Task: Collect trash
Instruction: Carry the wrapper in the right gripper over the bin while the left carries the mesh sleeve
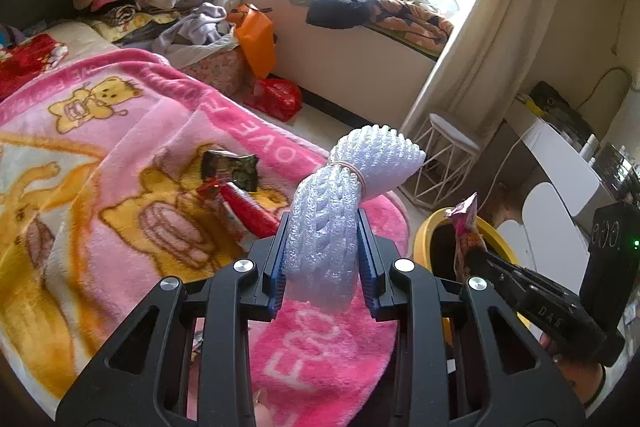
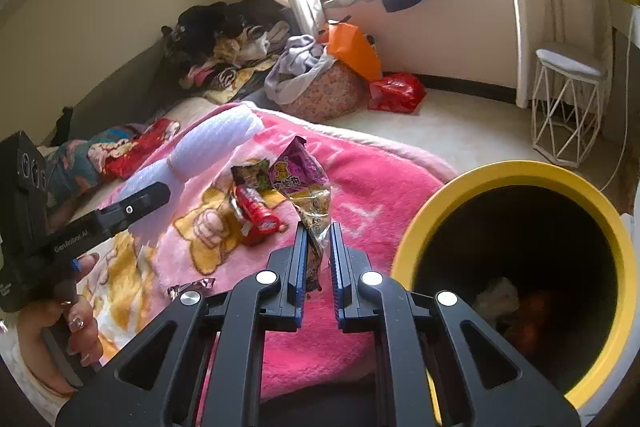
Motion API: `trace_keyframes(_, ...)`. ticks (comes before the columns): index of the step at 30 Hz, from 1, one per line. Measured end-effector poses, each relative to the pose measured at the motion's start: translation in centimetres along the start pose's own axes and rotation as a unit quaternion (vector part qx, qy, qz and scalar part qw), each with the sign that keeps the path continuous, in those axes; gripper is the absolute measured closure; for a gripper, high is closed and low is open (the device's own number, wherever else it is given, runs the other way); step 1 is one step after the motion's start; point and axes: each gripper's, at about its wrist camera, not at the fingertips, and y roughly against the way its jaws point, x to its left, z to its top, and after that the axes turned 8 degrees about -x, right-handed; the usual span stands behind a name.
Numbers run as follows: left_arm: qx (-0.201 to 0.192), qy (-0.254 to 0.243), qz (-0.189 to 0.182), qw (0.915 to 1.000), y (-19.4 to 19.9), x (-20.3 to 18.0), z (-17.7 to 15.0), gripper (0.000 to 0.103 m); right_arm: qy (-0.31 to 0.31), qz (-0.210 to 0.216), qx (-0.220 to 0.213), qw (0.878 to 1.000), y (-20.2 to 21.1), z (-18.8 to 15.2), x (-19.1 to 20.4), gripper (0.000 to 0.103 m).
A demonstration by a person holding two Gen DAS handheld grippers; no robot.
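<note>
Landmark: yellow bin point(image 2: 516, 171), dark inside, some scraps already at the bottom.

Right hand-held gripper point(image 2: 318, 247) is nearly closed, pinching the tail of a purple snack wrapper point(image 2: 298, 171). The wrapper stands up out of the jaws, long axis running up and away from the fingers. It sits just left of the bin rim in the right wrist view, not yet over the opening. This hand is the nearer one to the bin.

Left hand-held gripper point(image 1: 322, 247) is partly open, clamped on a white foam net roll point(image 1: 340, 195) tied with a rubber band. The roll's long axis follows the fingers, and its free end flares out beyond the tips. From the left wrist view the bin point(image 1: 424, 231) lies to the right, beyond the right hand-held gripper point(image 1: 476, 255), so the left is the farther hand.

My read: both loads are airborne and in transit. The right needs a short shift toward the bin mouth, then release. The left should follow, otherwise the two tools crowd at the rim.

Still to collect, on the pink bear blanket point(image 1: 120, 131) well left of the bin:
- red wrapper point(image 1: 248, 211)
- dark green wrapper point(image 1: 230, 167), touching the red one
- small silvery wrapper point(image 2: 192, 285), nearer the cameras

Room: a bedroom. The blanket covers a bed, clothes are heaped along the far wall, and a bright window has clothing on its ledge. On the floor beyond the bin are an orange bag point(image 2: 352, 51), a red bag point(image 2: 396, 93) and a white wire stool point(image 2: 568, 103).
</note>
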Motion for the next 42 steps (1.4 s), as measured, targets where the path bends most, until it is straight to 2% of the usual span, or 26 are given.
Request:
trace_keyframes(15, 0.004, -0.030, -0.030, 0.9991, -0.3, -3.5, 0.0, 0.079, -0.035, -0.037, -0.033, 0.998, 3.4, 0.4, -3.8, 0.092)
trace_keyframes(42, 0.018, -0.072, -0.070, 0.9947, -1.5, -8.8, -0.9, 0.079, -0.070, -0.090, -0.074, 0.991, 7.0, 0.4, -8.1, 0.092)
